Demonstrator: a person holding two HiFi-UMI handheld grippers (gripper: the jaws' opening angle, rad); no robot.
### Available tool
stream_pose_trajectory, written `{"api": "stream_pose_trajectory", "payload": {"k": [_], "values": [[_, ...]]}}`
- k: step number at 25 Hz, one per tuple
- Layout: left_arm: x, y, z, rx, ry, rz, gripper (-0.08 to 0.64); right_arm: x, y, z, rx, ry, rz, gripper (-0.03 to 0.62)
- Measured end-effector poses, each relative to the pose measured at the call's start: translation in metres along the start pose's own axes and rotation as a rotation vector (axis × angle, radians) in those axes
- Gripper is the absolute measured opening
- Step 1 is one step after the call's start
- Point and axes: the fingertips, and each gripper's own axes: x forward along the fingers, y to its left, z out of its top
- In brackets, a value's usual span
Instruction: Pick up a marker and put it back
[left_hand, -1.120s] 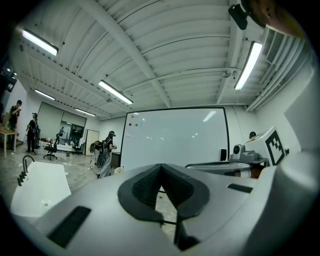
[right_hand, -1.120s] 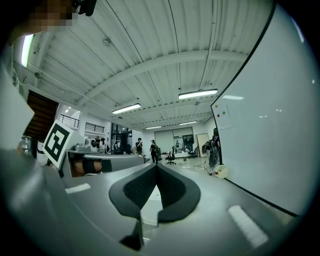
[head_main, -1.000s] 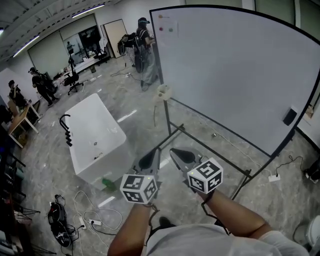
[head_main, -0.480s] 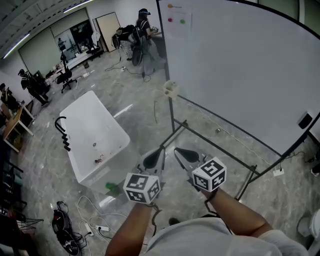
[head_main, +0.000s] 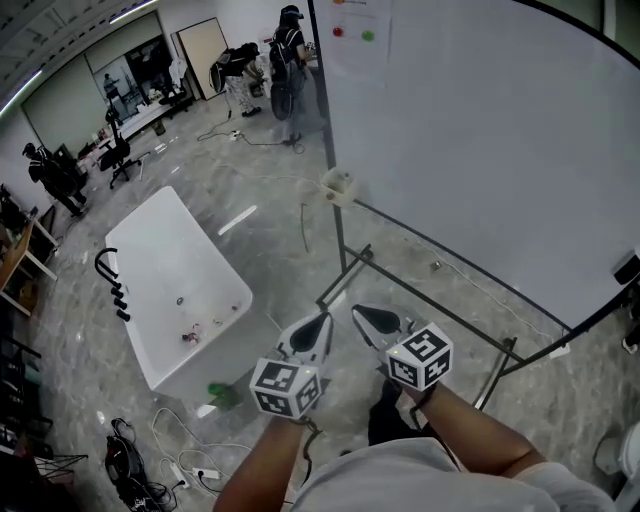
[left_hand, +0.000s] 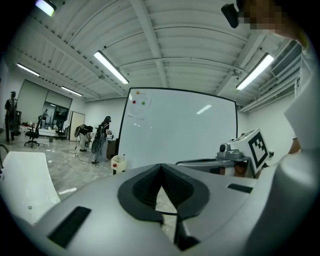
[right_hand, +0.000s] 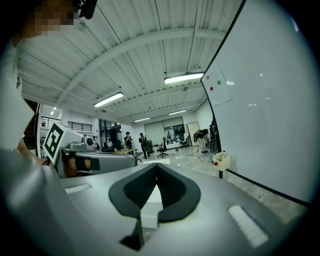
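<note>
No marker shows clearly in any view. The big whiteboard (head_main: 480, 150) stands ahead and to the right, with a small white holder box (head_main: 337, 185) at its lower left corner; a red spot shows on that box (left_hand: 118, 162). My left gripper (head_main: 324, 320) and right gripper (head_main: 358, 312) are held side by side in front of me. Both point towards the board's foot, are shut and hold nothing. In the left gripper view the jaws (left_hand: 160, 166) meet at the tip, and in the right gripper view (right_hand: 156, 165) they do the same.
A white bathtub (head_main: 170, 290) with a black tap (head_main: 110, 285) stands on the floor at left. The board's black stand frame (head_main: 440, 320) runs across the floor ahead. Cables and a power strip (head_main: 165, 460) lie at lower left. People stand at the back (head_main: 285, 50).
The person has moved closer to the whiteboard, and both grippers have come along, side by side and slightly lower. The bathtub and the holder box have slid nearer in view. Both stay shut.
</note>
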Motion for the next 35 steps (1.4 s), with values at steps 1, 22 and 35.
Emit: {"api": "stream_pose_trajectory", "payload": {"k": [1,22,35], "values": [[0.013,0.006,0.003,0.004,-0.004,-0.008,0.002,0.009,-0.015,0.002,0.0,-0.004,0.002,-0.005],[0.284,0.143,0.058,-0.021,0.015,0.073,0.002,0.159,-0.297,0.076,-0.061,0.009,0.045,-0.005],[0.417,0.244,0.058,-0.052,0.077,-0.064,0.002,0.269,-0.413,0.05,-0.007,0.081,-0.092,0.005]]}}
